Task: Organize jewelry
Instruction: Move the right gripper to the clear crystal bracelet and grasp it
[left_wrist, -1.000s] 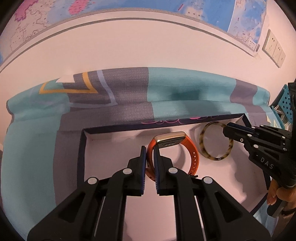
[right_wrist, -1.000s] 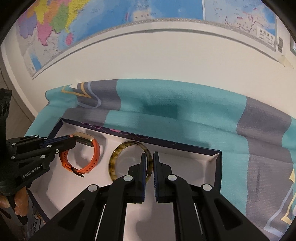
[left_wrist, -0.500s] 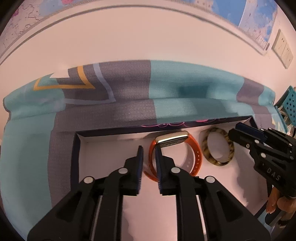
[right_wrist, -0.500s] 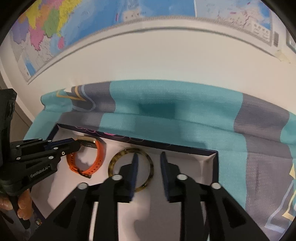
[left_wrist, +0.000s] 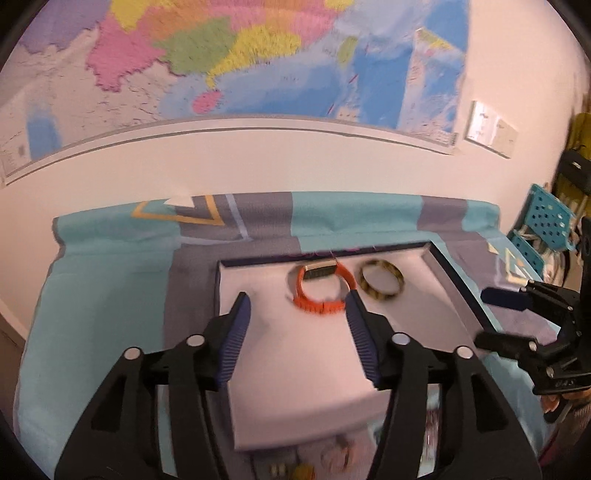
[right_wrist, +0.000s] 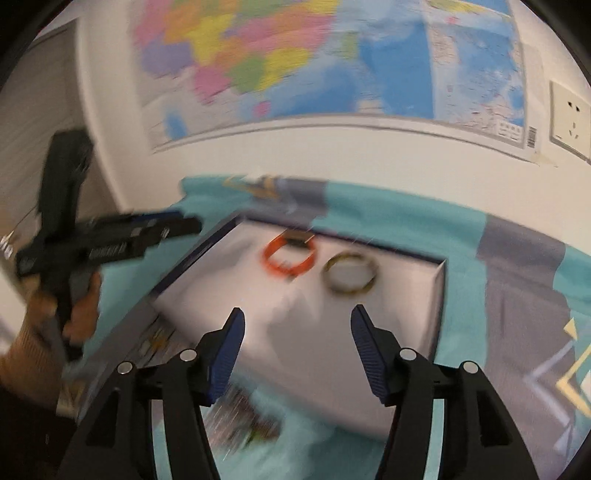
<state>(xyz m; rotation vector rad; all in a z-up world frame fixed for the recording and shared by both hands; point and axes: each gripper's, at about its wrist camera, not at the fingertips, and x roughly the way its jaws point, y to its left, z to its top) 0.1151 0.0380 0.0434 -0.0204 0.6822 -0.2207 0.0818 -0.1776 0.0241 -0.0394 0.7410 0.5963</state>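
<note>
An orange watch band (left_wrist: 319, 290) and a tortoiseshell bangle (left_wrist: 381, 282) lie side by side at the far end of a white-lined box (left_wrist: 295, 369) with dark blue walls. Both also show in the right wrist view, the band (right_wrist: 290, 256) left of the bangle (right_wrist: 350, 274). My left gripper (left_wrist: 297, 312) is open and empty, pulled back above the box. My right gripper (right_wrist: 297, 325) is open and empty, also back from the box. Each gripper shows in the other's view, the right one (left_wrist: 517, 314) and the left one (right_wrist: 110, 240).
The box rests on a teal and grey patterned cloth (left_wrist: 110, 277) over a table against a white wall with a map (left_wrist: 240, 62). A blue perforated basket (left_wrist: 546, 221) stands at the right. Small blurred items (left_wrist: 295, 469) lie near the box's front edge.
Both grippers opened wide, releasing the band and the bangle, and drew back and up from the box. The jewelry stays in the box.
</note>
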